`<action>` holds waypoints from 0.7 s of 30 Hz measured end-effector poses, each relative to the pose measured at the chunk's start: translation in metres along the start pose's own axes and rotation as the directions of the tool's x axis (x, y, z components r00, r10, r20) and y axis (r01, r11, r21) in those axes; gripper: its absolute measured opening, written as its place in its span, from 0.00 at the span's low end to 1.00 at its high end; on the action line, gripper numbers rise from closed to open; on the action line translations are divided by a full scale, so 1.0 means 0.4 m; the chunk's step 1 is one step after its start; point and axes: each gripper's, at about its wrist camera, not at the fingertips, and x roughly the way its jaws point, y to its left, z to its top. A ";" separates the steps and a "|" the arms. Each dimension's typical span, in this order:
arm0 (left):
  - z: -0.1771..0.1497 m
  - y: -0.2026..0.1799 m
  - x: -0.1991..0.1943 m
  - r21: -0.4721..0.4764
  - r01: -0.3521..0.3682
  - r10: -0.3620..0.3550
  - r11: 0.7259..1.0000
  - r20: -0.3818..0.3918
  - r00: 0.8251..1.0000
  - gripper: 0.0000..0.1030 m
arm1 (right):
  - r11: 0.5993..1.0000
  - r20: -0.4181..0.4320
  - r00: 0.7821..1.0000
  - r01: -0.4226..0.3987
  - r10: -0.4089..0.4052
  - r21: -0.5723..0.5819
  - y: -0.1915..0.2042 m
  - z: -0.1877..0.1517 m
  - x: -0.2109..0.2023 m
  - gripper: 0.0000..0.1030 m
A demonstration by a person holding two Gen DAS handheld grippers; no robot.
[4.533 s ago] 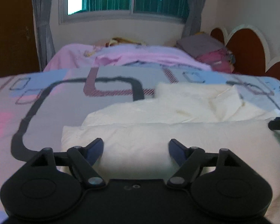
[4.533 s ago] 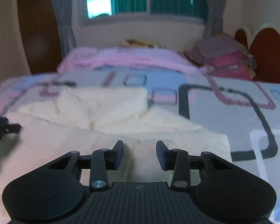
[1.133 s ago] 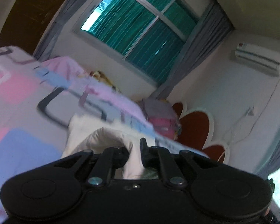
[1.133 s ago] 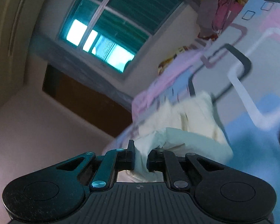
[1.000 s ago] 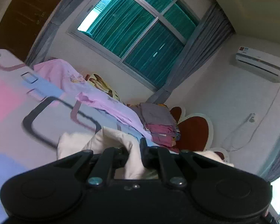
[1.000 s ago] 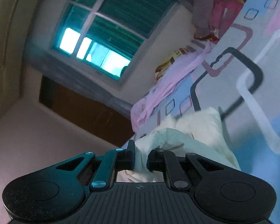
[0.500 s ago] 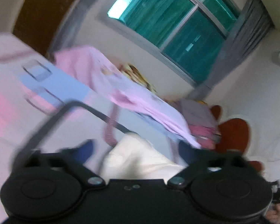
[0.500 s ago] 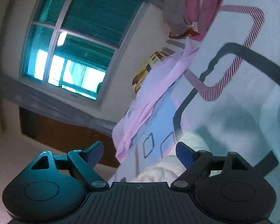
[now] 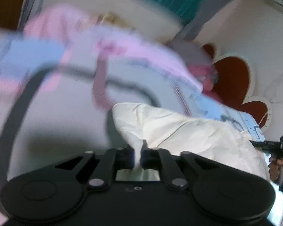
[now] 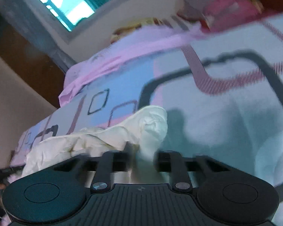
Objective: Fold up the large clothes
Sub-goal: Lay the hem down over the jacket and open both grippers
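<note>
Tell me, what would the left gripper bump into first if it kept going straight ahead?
Probably the crumpled cream cloth: the left gripper is already shut on a fold of it, and the rest lies just ahead on the patterned bedsheet.

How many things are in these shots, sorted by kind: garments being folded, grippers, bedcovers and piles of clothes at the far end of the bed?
Cream garment: 1
Grippers: 2, the left gripper and the right gripper, each pinching a fold of the garment
Patterned bedcover: 1
Pile of pink and grey clothes at the far end: 1, blurred
Total: 5
</note>
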 end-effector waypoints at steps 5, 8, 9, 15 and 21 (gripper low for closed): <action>-0.002 0.011 -0.017 0.009 -0.003 0.002 1.000 0.073 0.997 0.04 | 0.997 0.048 0.997 0.068 -0.066 -0.036 0.013 -0.004 -0.018 0.16; -0.033 0.014 0.053 0.056 -0.076 0.078 0.996 -0.029 0.997 0.05 | 0.985 -0.054 0.986 0.154 -0.158 -0.079 0.004 -0.046 0.057 0.16; -0.042 0.016 0.070 0.065 -0.092 0.095 0.994 -0.043 0.995 0.06 | 0.983 -0.062 0.983 0.170 -0.174 -0.073 -0.003 -0.059 0.076 0.16; -0.069 0.020 0.076 0.061 -0.123 0.125 0.991 -0.029 0.992 0.07 | 0.984 -0.040 0.984 0.169 -0.171 -0.054 -0.024 -0.081 0.080 0.16; -0.060 -0.012 -0.011 0.067 -0.276 0.274 0.959 0.044 0.961 0.91 | 0.967 0.063 0.967 0.251 -0.248 -0.046 0.003 -0.077 -0.029 0.84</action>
